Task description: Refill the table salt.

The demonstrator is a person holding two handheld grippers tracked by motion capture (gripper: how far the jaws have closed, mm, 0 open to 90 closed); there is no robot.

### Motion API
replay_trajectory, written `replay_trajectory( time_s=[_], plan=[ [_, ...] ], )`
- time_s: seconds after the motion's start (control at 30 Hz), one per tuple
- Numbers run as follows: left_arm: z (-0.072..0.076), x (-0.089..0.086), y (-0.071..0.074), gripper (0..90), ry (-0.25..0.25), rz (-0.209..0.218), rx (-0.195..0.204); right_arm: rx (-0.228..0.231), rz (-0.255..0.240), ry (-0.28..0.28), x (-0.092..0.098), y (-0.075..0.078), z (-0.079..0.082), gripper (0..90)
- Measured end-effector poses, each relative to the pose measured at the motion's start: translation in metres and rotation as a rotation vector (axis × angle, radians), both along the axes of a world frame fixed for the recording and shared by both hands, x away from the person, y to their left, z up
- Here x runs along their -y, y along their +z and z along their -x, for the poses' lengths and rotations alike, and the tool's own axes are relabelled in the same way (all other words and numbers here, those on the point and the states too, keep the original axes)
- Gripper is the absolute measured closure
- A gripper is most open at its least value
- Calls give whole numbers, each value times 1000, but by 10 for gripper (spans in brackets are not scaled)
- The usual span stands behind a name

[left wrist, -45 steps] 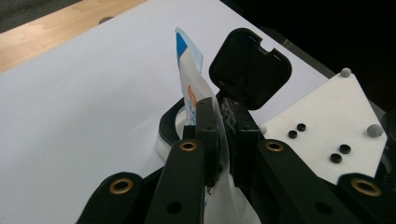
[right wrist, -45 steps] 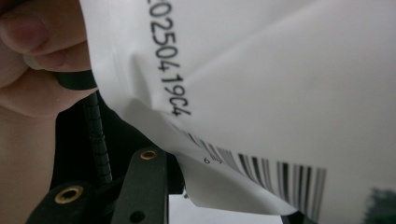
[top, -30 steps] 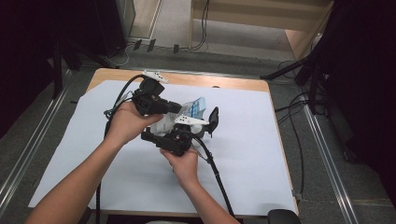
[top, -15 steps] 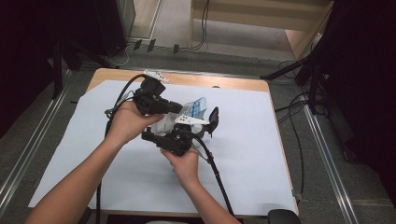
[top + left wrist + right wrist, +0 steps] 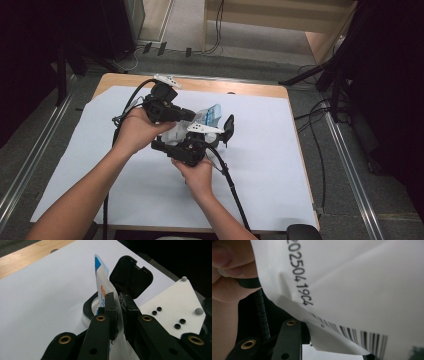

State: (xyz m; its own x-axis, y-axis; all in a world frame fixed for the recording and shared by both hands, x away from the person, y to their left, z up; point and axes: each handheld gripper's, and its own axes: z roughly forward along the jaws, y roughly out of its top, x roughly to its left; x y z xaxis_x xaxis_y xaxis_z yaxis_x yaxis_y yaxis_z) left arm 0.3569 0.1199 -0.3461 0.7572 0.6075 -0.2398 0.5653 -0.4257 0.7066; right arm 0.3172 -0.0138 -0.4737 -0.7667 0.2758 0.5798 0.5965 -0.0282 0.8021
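A thin white packet (image 5: pixel 209 115) with a blue top edge is pinched in my left gripper (image 5: pixel 192 116), which points right over the middle of the table. In the left gripper view the jaws (image 5: pixel 119 302) are shut on the packet (image 5: pixel 101 277). Just beyond them is a white container with a black rim (image 5: pixel 87 307), its black flip lid (image 5: pixel 131 275) standing open. My right gripper (image 5: pixel 217 137) sits below the left one with the container's lid (image 5: pixel 228 127) at its front end. In the right gripper view the packet's printed back (image 5: pixel 362 290) hides most of the jaws; one finger (image 5: pixel 289 342) shows.
A white paper sheet (image 5: pixel 280 165) covers the wooden table (image 5: pixel 240 89). The right gripper's cable (image 5: pixel 235 190) trails to the front edge, and the left gripper's cable (image 5: pixel 131 102) loops toward the back left. Dark stands and floor cables (image 5: pixel 320 115) flank the table.
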Motion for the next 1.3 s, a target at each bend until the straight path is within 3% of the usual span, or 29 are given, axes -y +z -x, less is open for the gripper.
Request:
replay_trajectory(
  time_s=[0.8,1.3],
  plan=[
    [-1,1,-1,859,-3,0,-6,5,12,-9,-1,0,1,656],
    [-2,3,2,857,-13,2,-5,0,-8,-16,1,3,1,662]
  ],
)
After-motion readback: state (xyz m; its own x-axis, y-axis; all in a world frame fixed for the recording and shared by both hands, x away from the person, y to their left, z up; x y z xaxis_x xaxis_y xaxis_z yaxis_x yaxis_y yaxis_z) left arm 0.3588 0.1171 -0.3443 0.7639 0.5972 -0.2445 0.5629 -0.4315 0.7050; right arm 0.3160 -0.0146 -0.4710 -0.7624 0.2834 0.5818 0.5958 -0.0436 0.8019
